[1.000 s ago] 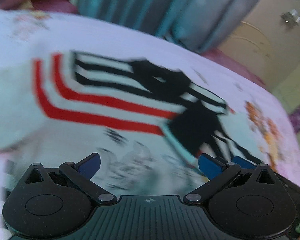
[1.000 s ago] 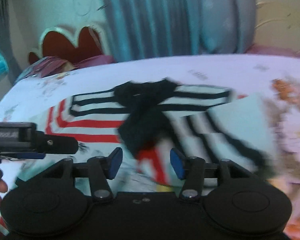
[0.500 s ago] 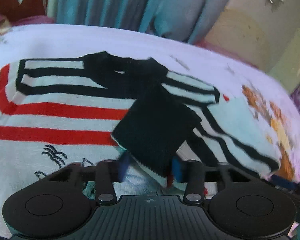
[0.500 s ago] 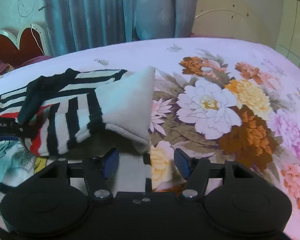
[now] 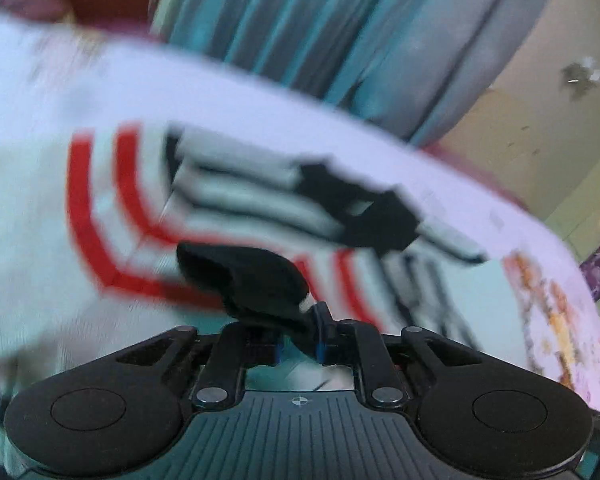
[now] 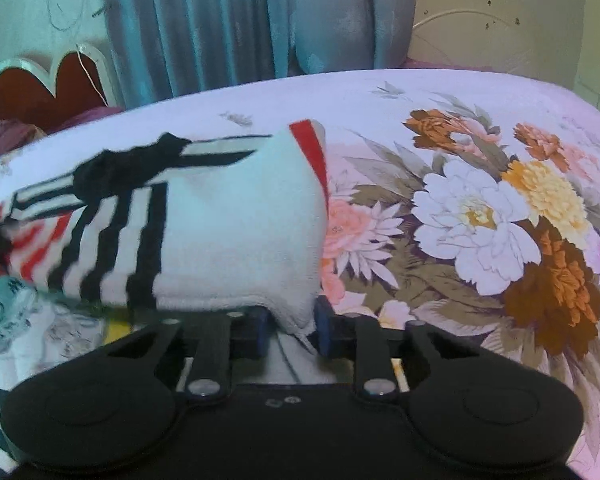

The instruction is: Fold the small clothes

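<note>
left gripper (image 5: 298, 346) is closing on the black cuff (image 5: 244, 280), right gripper (image 6: 290, 330) on the white hem (image 6: 288, 312) at lower centre; shallow bites are risking slippage.

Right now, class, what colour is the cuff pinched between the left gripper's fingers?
Black; the cuff shows best in the left wrist view, though blurred.

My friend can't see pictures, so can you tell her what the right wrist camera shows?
The right gripper has its jaws closing on the white corner of a small striped shirt, which lies on a bedsheet printed with big flowers. The shirt has black stripes and some red ones. Blue curtains hang behind the bed.
</note>
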Tool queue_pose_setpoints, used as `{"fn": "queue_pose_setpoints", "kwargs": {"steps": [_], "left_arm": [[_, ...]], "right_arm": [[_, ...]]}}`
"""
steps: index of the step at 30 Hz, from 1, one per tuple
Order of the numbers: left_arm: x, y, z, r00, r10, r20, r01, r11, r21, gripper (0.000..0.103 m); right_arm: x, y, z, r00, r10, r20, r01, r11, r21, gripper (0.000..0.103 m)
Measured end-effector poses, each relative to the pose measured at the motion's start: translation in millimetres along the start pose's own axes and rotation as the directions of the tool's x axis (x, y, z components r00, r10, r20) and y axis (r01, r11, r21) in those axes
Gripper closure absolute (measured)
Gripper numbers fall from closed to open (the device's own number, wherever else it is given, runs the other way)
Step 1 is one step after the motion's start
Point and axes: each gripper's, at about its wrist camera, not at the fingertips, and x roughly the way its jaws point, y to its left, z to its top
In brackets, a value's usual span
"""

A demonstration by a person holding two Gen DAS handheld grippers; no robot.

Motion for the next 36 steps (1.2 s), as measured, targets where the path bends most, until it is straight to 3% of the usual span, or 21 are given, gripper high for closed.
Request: {"fn": "queue_pose_setpoints", "kwargs": {"steps": [2, 6, 8, 12, 13, 18, 24, 26, 27, 31, 34, 36], "left_arm": [[-1.0, 7.2, -5.3, 1.000, -0.013, 0.013, 0.013, 0.999, -0.034, 0.082], [-16.6, 8.6, -11.5, 0.999, 0.018, 0.049, -0.015, 0.999, -0.051, 0.081], [-26.2, 11.4, -13.0, 0.998, 0.023, 0.060, -0.020, 0.999, -0.047, 0.094], [-38.6, 15.1, -16.5, 0.996, 0.038, 0.081, -0.035, 0.999, -0.035, 0.095], [-43.1, 12.0, -16.0, 0.995, 0.040, 0.094, -0.039, 0.999, -0.015, 0.095], [-57.9, -4.8, -6.0, 0.983, 0.052, 0.174, -0.060, 0.997, 0.040, 0.095], [-16.7, -22.0, 1.7, 0.993, 0.047, 0.110, -0.056, 0.995, 0.077, 0.095], [-1.0, -20.2, -2.3, 0.994, 0.080, 0.073, -0.086, 0.993, 0.080, 0.095], [5.5, -17.6, -5.0, 0.994, 0.095, 0.057, -0.099, 0.992, 0.077, 0.094], [8.8, -12.8, -6.8, 0.994, 0.087, 0.062, -0.091, 0.994, 0.058, 0.092], [3.6, -17.3, -2.8, 0.994, 0.100, 0.046, -0.103, 0.993, 0.058, 0.090], [-9.8, -17.6, -1.8, 0.993, 0.101, 0.059, -0.105, 0.992, 0.067, 0.072]], "right_arm": [[0.3, -5.7, -1.9, 1.000, -0.014, -0.003, 0.014, 1.000, 0.005, 0.086], [-3.2, -12.5, -6.8, 0.999, -0.029, -0.018, 0.029, 1.000, 0.010, 0.085], [-7.6, -13.4, -8.2, 0.999, -0.018, -0.035, 0.018, 1.000, -0.004, 0.082], [-29.9, -26.9, -7.2, 0.998, 0.047, -0.032, -0.045, 0.998, 0.046, 0.057], [-35.9, -30.1, -5.7, 0.998, 0.059, -0.012, -0.058, 0.996, 0.061, 0.056], [-19.9, -43.8, 27.3, 0.997, 0.074, 0.037, -0.078, 0.990, 0.115, 0.057], [47.0, -45.1, 69.7, 0.994, 0.104, 0.017, -0.105, 0.980, 0.166, 0.058], [65.9, -43.3, 81.3, 0.995, 0.095, 0.012, -0.096, 0.980, 0.174, 0.067], [73.7, -41.5, 86.4, 0.996, 0.087, 0.007, -0.087, 0.980, 0.177, 0.083], [95.3, -36.6, 90.4, 1.000, -0.006, 0.003, 0.006, 0.994, 0.111, 0.092], [90.4, -37.2, 89.3, 1.000, -0.029, 0.006, 0.028, 0.995, 0.098, 0.086], [75.0, -30.3, 87.4, 0.999, -0.042, 0.022, 0.040, 0.996, 0.075, 0.077]]}}
